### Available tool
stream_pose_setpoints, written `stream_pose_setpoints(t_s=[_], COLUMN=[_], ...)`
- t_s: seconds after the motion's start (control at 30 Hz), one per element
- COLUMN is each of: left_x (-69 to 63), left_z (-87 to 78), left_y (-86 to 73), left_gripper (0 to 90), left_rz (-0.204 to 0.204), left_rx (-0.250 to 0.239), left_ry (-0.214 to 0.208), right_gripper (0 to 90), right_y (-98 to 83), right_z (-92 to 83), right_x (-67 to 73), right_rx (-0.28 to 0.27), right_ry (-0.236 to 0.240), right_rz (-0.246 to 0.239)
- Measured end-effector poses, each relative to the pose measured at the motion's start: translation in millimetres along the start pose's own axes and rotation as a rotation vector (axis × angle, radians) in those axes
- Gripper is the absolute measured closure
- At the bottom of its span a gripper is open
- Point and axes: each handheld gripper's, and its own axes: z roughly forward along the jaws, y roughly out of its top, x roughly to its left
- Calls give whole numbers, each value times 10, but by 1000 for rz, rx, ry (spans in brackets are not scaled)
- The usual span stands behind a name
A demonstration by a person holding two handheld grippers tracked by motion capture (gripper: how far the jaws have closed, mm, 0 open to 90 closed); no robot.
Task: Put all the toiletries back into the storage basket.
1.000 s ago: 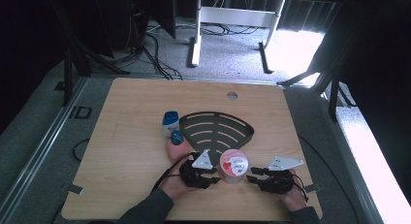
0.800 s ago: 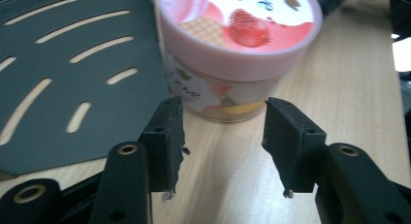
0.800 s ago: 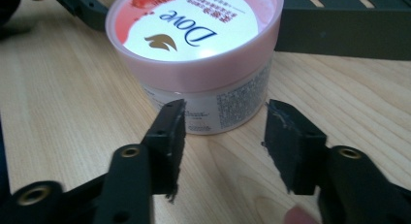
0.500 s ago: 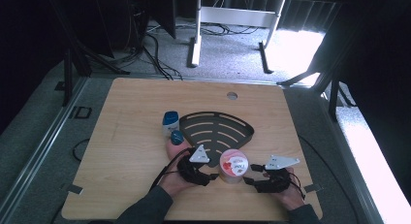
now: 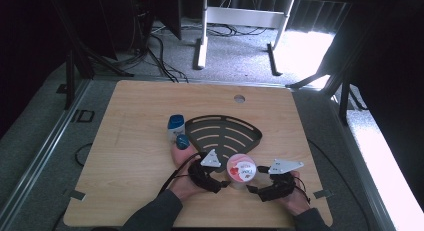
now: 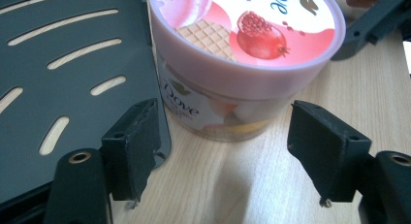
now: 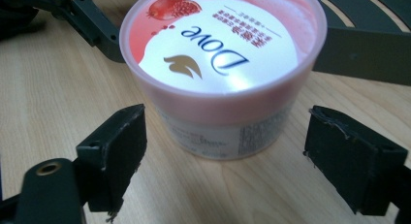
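So here's where I'm at: the pink Dove tub [image 5: 241, 169] is standing upright near the front edge of the bench [image 5: 130, 136], a bit right of the middle, right up against the front rim of the black slotted tray [image 5: 222, 132] — touching it or just beside it, I can't quite call it from the gripper views. Lid is on, so no idea what's inside or how full it is. The left gripper [image 6: 225, 153] sits on the tub's left and the right gripper [image 7: 223, 158] on its right, so the tub is squarely between my two hands and about equally close to both. Both sets of jaws have just been opening and now stand wide apart, with the tub straight ahead of each pair but nothing actually between the pads — not touching it on either side. The tub is round and squat with its axis straight up, so there's no long side to line up with; it's basically a matter of pushing forward until the wall sits between the pads. From the left gripper view, the tray edge lies close by the left-hand jaw, so I'd guess that's the thing to watch for a snag. The tray itself looks empty. Over at its left corner, toward the middle of the bench, there's a small white-and-blue container [image 5: 175, 127] and a blue-topped thing [image 5: 182, 141] next to it, well clear of both hands.
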Motion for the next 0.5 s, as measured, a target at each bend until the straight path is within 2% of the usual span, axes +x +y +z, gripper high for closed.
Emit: stream_pose_setpoints(t_s=[0.1,0.23,0.37,0.4,0.5], left_x=[0,7,10,8,2], left_z=[10,36,57,70,85], left_y=[15,17,21,28,35], left_gripper=[245,223,204,200,208], left_rz=[10,58,75,90,96], left_rx=[-19,-26,-40,-37,-38], left_ry=[0,-3,-14,-15,-20], right_gripper=[132,141,136,133,133], right_y=[15,22,33,36,36], right_z=[54,97,134,142,145], right_x=[-12,-14,-14,-17,-27], right_rx=[11,28,37,37,33], right_ry=[4,5,12,11,16], right_rz=[-8,-28,-59,-66,-67])
